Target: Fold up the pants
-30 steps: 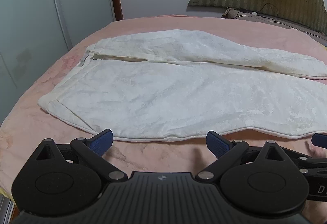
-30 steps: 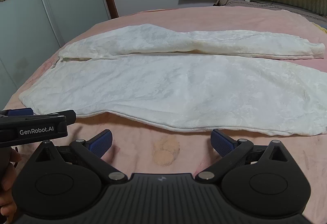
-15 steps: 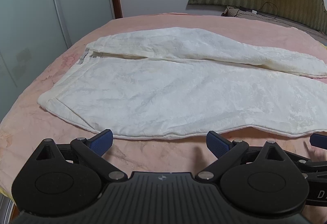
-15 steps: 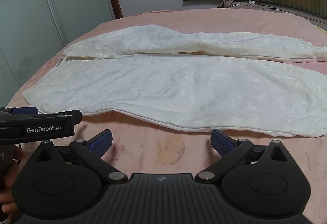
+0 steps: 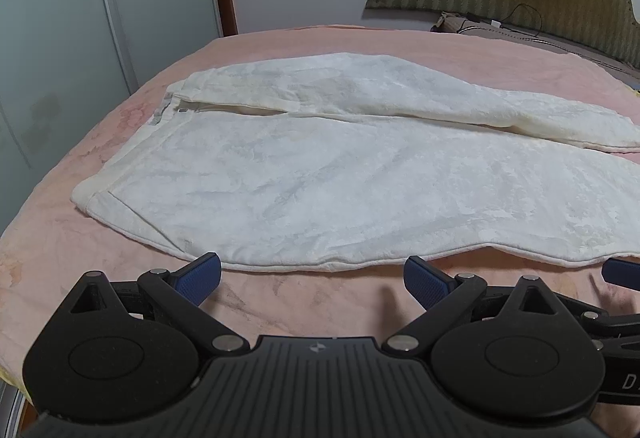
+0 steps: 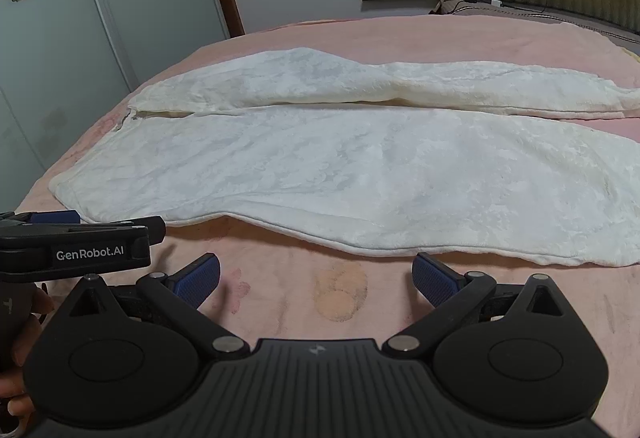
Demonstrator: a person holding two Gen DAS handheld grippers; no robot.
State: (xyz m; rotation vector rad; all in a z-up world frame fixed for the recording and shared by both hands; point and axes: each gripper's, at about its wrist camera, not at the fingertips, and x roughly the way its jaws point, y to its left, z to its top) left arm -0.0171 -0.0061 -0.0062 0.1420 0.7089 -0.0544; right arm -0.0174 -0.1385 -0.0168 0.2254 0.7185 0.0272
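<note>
pants [image 5: 320, 174] lie flat mid-frame, unfolded; both views have edged nearer since earlier. left gripper [image 5: 312, 276] and right gripper [image 6: 316, 274] are held agape, empty; grasp is judged imminent.

A: We see white pants [image 5: 320, 174] spread flat on the pink bedspread [image 5: 300, 38], waistband at its left edge.

B: We see both legs unfolded, side by side, running right along the bedspread.
</note>
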